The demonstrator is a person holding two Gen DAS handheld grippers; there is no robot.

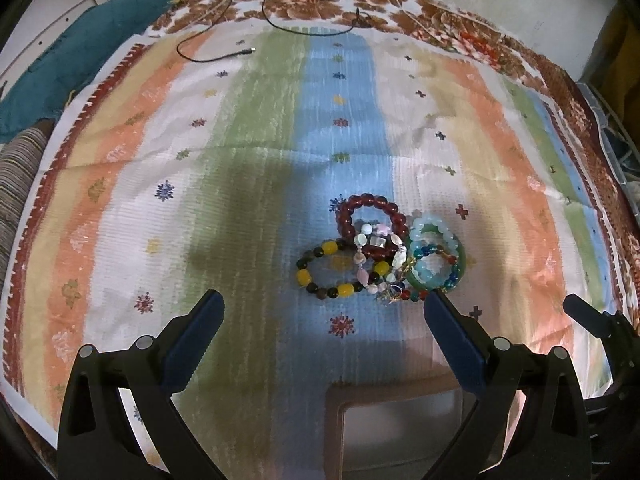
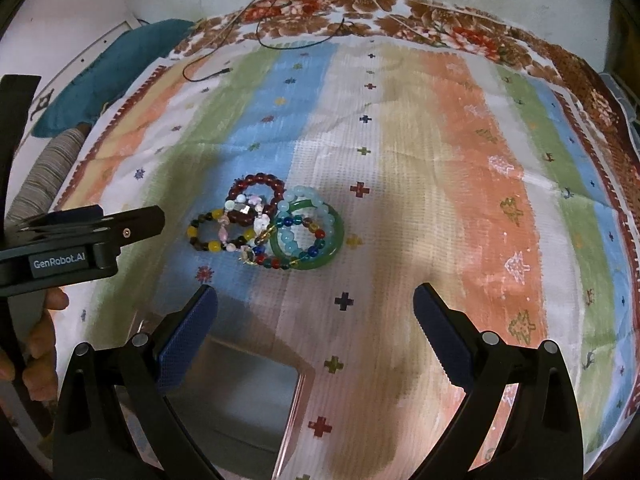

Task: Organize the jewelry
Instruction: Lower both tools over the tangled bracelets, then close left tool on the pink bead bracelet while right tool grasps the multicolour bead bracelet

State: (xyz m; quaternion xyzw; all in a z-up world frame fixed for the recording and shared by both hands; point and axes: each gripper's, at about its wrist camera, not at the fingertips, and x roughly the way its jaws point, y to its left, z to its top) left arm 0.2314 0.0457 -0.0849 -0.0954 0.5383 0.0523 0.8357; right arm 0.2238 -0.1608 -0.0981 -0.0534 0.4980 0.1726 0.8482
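With both grippers, left (image 1: 322, 312) and right (image 2: 314, 306), gaping empty, we should isolate the yellow-beaded bracelet (image 1: 326, 270) at ten o'clock of the pile.

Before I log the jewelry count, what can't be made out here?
- Box: both views, far side behind gripper fingers, bottom edge cuts it; inside blurred.
- Bracelet pile: overlapping strands hide the exact count.
- Black cable: top edge cuts its far end.

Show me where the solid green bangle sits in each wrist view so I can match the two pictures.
Left wrist: green bangle right of centre, just beyond the left gripper's right fingertip.
Right wrist: green bangle left of centre, right edge of the pile.
Shared landmark: dark red bead bracelet at the pile's far side.
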